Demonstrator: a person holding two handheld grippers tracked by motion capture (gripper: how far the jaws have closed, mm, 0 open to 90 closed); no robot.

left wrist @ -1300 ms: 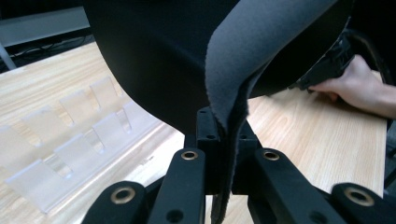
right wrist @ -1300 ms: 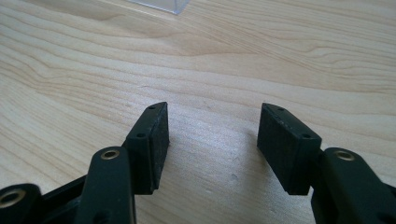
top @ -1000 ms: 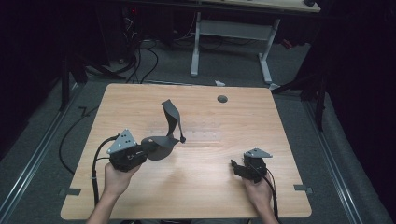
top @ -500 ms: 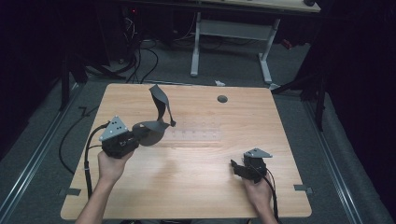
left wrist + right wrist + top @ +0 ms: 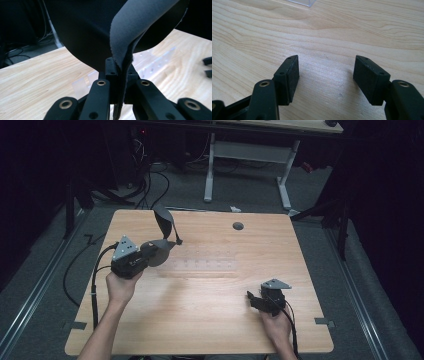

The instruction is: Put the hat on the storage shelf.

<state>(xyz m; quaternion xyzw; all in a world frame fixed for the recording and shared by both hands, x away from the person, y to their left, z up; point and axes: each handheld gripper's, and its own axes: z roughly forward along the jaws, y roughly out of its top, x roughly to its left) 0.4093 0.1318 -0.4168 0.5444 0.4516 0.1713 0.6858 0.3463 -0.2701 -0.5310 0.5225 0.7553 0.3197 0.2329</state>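
A dark grey floppy sheet [image 5: 161,236], like a thin foam pad, hangs curled in the air over the left part of the wooden table [image 5: 210,320]. My left gripper [image 5: 148,255] is shut on its edge. In the left gripper view the sheet [image 5: 125,32] rises folded from between the closed jaws of that gripper [image 5: 119,72]. My right gripper [image 5: 253,299] rests low near the table's front right, open, and in its own view this gripper [image 5: 325,72] has bare wood between its pads.
A clear plastic strip [image 5: 200,266] lies flat across the table's middle, seen also as a clear strip [image 5: 150,62] beyond the left jaws. A round cable hole [image 5: 238,226] sits near the far edge. Cables trail off the left side.
My left gripper has carried the grey sheet to the left and a little farther away, above the table. The right gripper has stayed put.
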